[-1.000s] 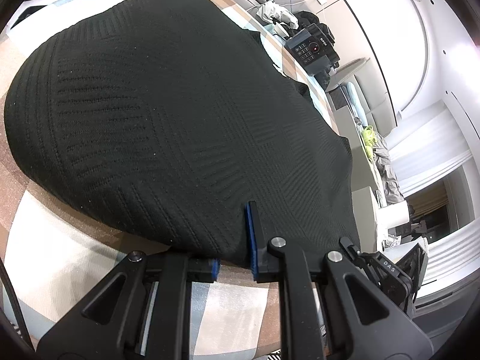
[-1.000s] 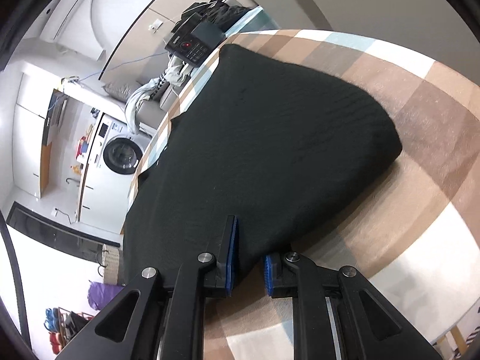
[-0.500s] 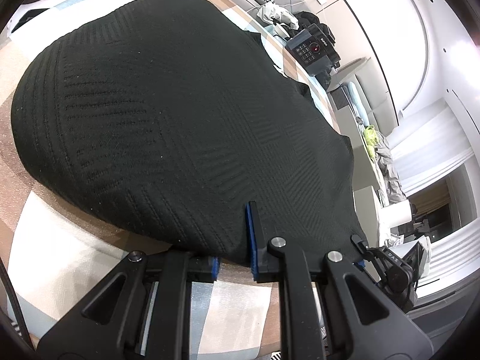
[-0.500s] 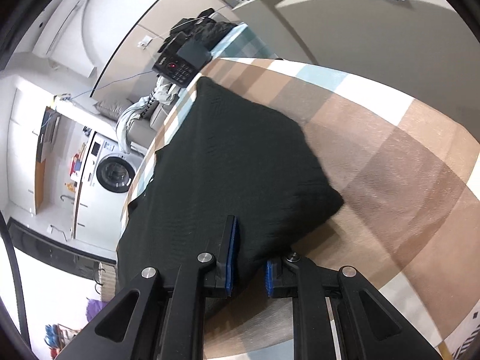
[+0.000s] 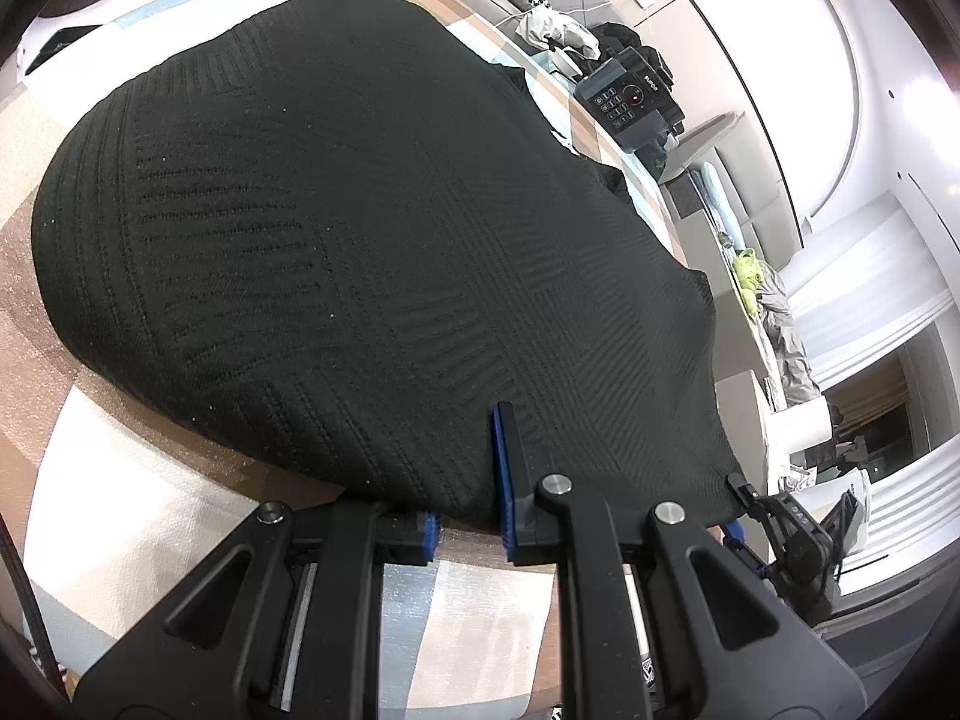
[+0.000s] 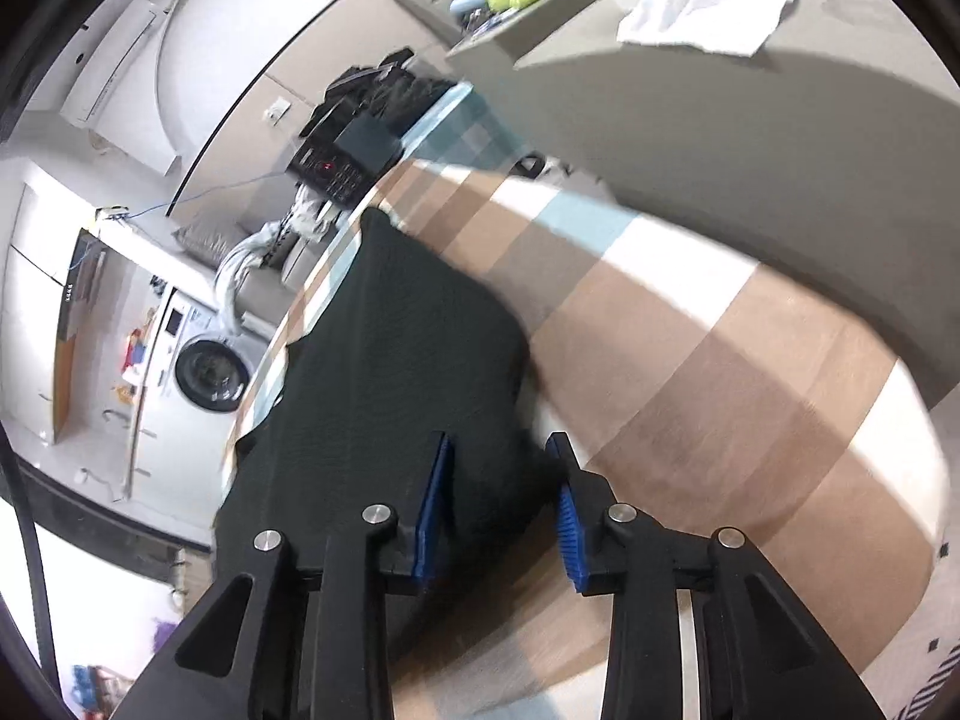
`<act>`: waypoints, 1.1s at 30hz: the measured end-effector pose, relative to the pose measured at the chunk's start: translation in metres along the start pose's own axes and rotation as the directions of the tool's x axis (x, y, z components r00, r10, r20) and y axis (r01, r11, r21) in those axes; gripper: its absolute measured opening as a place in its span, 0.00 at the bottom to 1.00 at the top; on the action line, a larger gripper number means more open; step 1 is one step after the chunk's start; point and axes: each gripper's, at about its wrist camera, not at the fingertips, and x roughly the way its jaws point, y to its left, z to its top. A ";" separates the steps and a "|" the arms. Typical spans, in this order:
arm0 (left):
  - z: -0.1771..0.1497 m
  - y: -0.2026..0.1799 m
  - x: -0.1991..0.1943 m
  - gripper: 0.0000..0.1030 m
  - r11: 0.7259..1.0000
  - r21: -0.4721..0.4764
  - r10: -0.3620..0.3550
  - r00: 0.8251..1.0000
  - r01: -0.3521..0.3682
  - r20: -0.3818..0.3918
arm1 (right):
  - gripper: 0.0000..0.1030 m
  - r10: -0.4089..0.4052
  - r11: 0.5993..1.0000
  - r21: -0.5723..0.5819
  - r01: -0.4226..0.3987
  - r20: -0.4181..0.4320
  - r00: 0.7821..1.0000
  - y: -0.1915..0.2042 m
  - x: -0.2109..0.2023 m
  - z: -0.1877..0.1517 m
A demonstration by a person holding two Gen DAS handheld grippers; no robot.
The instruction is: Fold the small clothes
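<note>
A black knit garment lies spread on the checked tablecloth. My left gripper is shut on the garment's near edge, with cloth pinched between its blue pads. In the right wrist view the garment lies folded to the left. My right gripper is open, its blue pads spread on either side of the garment's near corner. The right gripper also shows at the lower right of the left wrist view.
A black device with a keypad sits at the far table edge, also in the right wrist view. A washing machine stands beyond the table at left. A white cloth lies on a grey surface behind.
My right gripper has opened and let go of the garment, after carrying its corner across. The left gripper has stayed shut on the edge and hardly moved.
</note>
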 end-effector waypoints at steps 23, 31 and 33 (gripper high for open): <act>0.025 0.060 -0.053 0.22 0.978 -0.156 0.162 0.971 -0.135 0.176 | 0.13 0.014 0.999 -0.039 -0.013 0.029 0.999 -0.003 -0.007 0.004; 0.025 0.045 -0.062 0.23 0.984 -0.076 0.173 0.958 -0.160 0.230 | 0.13 0.006 1.000 -0.030 -0.005 0.037 0.999 -0.006 -0.009 0.006; 0.027 0.049 -0.060 0.35 0.980 -0.099 0.192 0.956 -0.174 0.224 | 0.13 0.005 0.999 -0.033 -0.004 0.039 0.999 -0.006 -0.009 0.006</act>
